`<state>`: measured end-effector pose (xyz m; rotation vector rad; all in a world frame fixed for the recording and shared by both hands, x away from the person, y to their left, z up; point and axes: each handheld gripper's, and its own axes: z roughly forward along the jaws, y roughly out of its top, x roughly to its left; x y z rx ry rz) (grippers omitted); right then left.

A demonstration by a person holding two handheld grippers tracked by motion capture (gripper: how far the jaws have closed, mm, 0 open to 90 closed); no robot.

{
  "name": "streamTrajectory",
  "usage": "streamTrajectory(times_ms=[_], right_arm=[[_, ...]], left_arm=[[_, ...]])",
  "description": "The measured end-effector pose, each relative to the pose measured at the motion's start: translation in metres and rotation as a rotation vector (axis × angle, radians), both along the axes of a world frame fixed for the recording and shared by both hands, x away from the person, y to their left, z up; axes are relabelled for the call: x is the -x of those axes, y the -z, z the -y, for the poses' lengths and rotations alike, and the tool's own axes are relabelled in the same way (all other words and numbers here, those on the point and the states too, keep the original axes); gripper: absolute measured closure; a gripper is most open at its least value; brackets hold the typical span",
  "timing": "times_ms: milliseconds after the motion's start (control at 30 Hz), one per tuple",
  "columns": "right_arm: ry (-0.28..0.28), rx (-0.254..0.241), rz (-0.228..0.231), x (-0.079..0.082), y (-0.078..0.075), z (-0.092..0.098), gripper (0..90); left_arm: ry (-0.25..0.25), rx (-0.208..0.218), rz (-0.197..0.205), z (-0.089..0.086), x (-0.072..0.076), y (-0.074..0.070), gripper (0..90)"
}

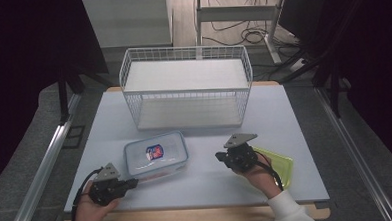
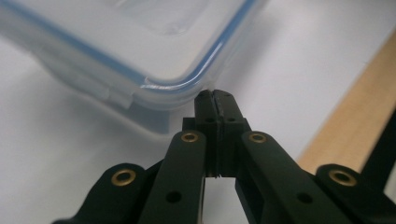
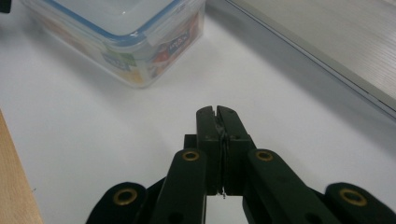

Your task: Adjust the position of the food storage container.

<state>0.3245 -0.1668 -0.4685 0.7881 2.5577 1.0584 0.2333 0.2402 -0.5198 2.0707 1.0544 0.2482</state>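
A clear plastic food box (image 1: 156, 155) with a blue-edged lid and a coloured label lies on the white table, front and left of centre. My left gripper (image 1: 134, 183) is shut and empty, its tips right at the box's near corner (image 2: 177, 84). Whether they touch the box I cannot tell. My right gripper (image 1: 219, 156) is also shut and empty, low over the table to the right of the box (image 3: 126, 42), pointing towards it with a gap between. A yellow-green tray (image 1: 280, 163) lies under the right hand.
A white wire basket (image 1: 187, 86) with a shelf stands at the back middle of the table (image 1: 212, 180). The wooden front edge (image 1: 198, 216) runs close behind both hands. Cables and a frame lie on the floor beyond the table.
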Motion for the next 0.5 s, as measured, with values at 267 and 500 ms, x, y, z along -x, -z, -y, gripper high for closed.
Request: streamTrajectory(times_ms=[267, 500], right_arm=[[0.001, 0.005, -0.004, -0.001, 0.003, -0.001, 88.0], [0.0, 0.009, -0.007, -0.001, 0.005, -0.003, 88.0]], left_arm=[[-0.055, 0.019, -0.01, -0.015, -0.014, 0.001, 90.0], [-0.068, 0.032, -0.016, -0.02, -0.02, 0.002, 90.0]])
